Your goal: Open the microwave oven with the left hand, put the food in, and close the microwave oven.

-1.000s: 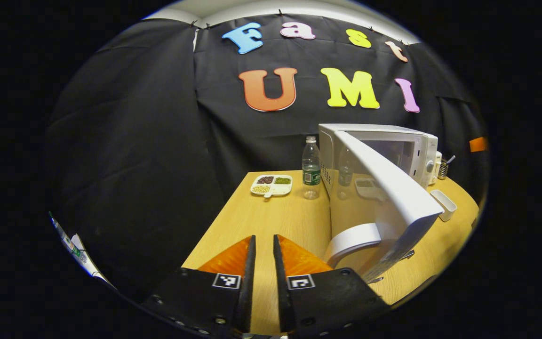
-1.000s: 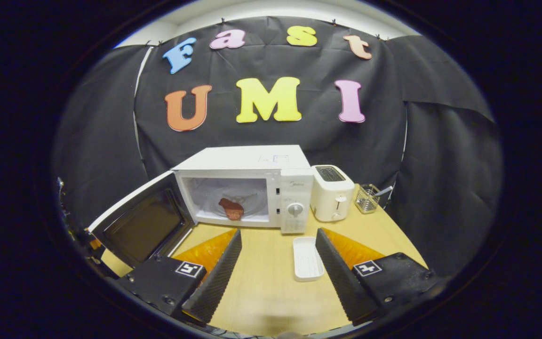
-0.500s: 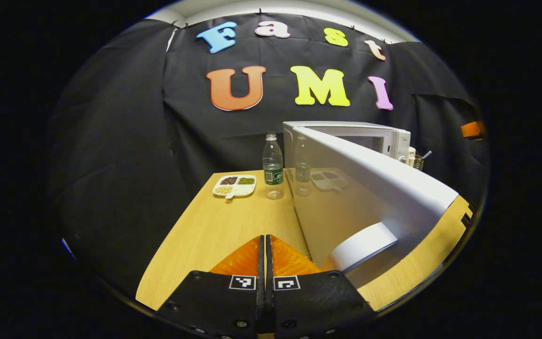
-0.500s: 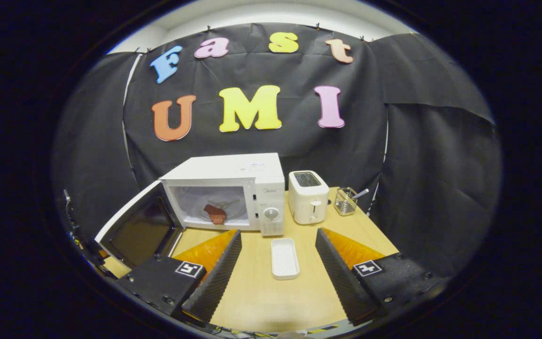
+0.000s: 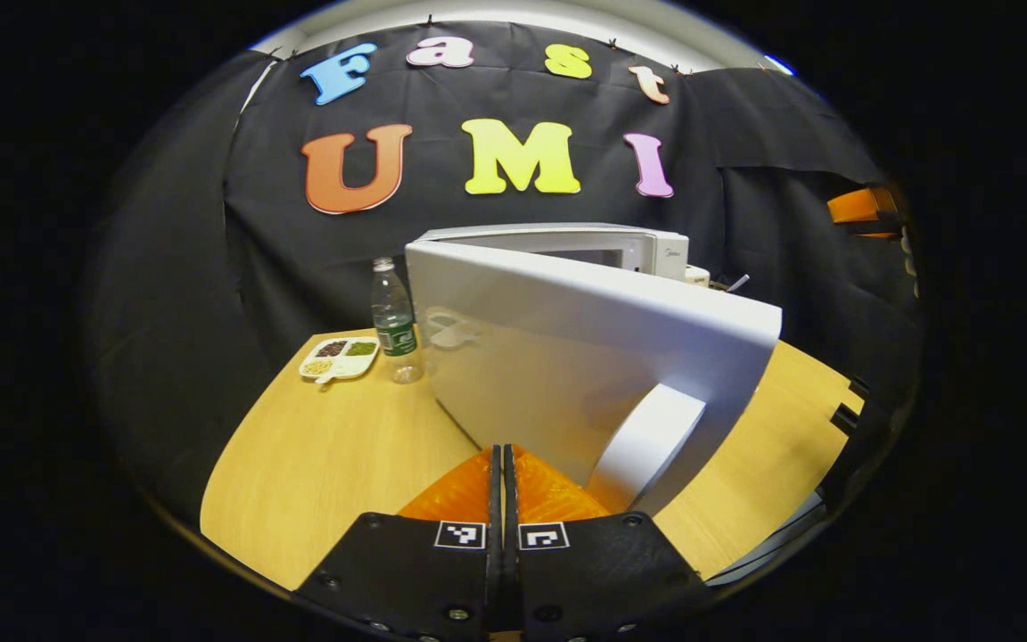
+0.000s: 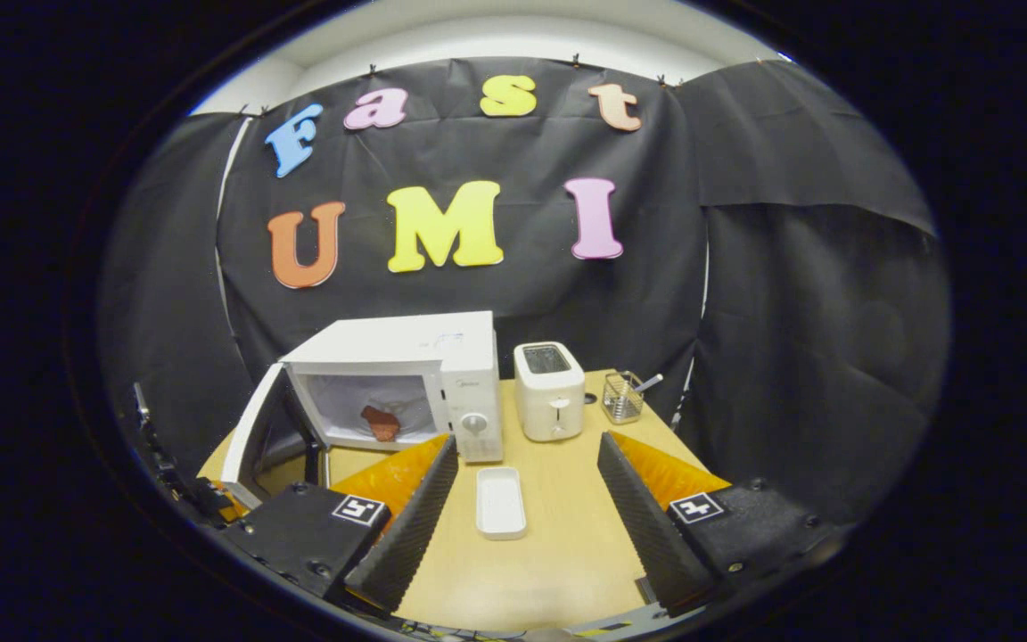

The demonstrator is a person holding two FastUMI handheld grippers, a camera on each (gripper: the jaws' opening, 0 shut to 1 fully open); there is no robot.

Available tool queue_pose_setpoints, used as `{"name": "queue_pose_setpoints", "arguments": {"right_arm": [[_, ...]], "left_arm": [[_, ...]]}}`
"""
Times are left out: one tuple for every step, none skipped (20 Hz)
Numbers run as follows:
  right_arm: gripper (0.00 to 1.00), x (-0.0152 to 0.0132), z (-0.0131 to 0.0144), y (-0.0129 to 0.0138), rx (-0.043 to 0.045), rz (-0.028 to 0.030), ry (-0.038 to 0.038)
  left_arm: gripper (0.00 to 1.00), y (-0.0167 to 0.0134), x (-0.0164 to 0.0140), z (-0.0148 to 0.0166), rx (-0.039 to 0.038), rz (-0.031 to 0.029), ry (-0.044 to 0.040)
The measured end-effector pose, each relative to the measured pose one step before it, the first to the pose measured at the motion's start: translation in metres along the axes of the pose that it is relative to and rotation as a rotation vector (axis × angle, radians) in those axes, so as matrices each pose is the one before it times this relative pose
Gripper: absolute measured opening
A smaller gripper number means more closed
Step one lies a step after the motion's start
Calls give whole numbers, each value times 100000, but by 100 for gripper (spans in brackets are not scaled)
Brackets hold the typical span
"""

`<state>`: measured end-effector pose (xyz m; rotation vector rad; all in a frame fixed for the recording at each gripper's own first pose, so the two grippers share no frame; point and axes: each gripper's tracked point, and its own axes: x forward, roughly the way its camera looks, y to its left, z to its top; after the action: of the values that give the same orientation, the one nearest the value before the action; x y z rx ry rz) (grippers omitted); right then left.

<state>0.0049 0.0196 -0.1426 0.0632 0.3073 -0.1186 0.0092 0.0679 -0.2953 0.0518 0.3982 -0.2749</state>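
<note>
Toaster (image 6: 549, 390) beside wire basket (image 6: 622, 398) — white tray (image 6: 500, 502) nearer.

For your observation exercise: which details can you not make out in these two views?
- Left gripper view: the microwave door hides the cavity.
- Right gripper view: the food is too small to identify.
- Right gripper view: what the wire basket holds is too small to identify.

Left gripper view: low over the table (image 5: 317, 464), close behind the outer face of the microwave door (image 5: 567, 357), facing the back wall.
Right gripper view: farther back, facing the microwave (image 6: 406, 374) front and toaster (image 6: 549, 392).
Shared: microwave, door, table.
</note>
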Motion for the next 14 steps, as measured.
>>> {"name": "queue_pose_setpoints", "arguments": {"right_arm": [[100,0,306,-493,-383,-287,-585],[100,-95,166,-545,-948,-472,-332],[100,160,191,-616,-718,-572,-90],[100,-24,177,-553,-253,-279,-226],[100,-64,260,-447,412,-315,36],[100,-2,258,-555,725,-257,-240],[100,50,40,-536,323,-317,138],[100,11,66,-538,236,-313,66],[91,121,102,-493,-324,-309,-64],[100,73,116,-508,-410,-176,165],[100,212,174,-429,-178,-206,33],[100,151,197,-473,-64,-161,66],[100,102,30,-510,40,-261,206],[91,126,142,-561,176,-440,175]], "left_arm": [[0,-1073,506,251,581,-1640,-82],[0,-945,563,38,447,-1352,326],[0,-1016,663,279,775,-1515,-261],[0,-667,573,214,615,-794,4],[0,-809,540,330,-102,-1369,-332],[0,-776,628,261,99,-1145,-275],[0,-578,733,194,623,-751,-107],[0,-478,628,332,770,-685,-252],[0,-562,675,317,703,-738,-554],[0,-456,773,300,528,-565,-80],[0,-474,782,335,290,-561,-334],[0,-403,752,311,699,-707,-277],[0,-337,943,402,491,-633,-469],[0,-348,734,233,551,-396,-300]]}}
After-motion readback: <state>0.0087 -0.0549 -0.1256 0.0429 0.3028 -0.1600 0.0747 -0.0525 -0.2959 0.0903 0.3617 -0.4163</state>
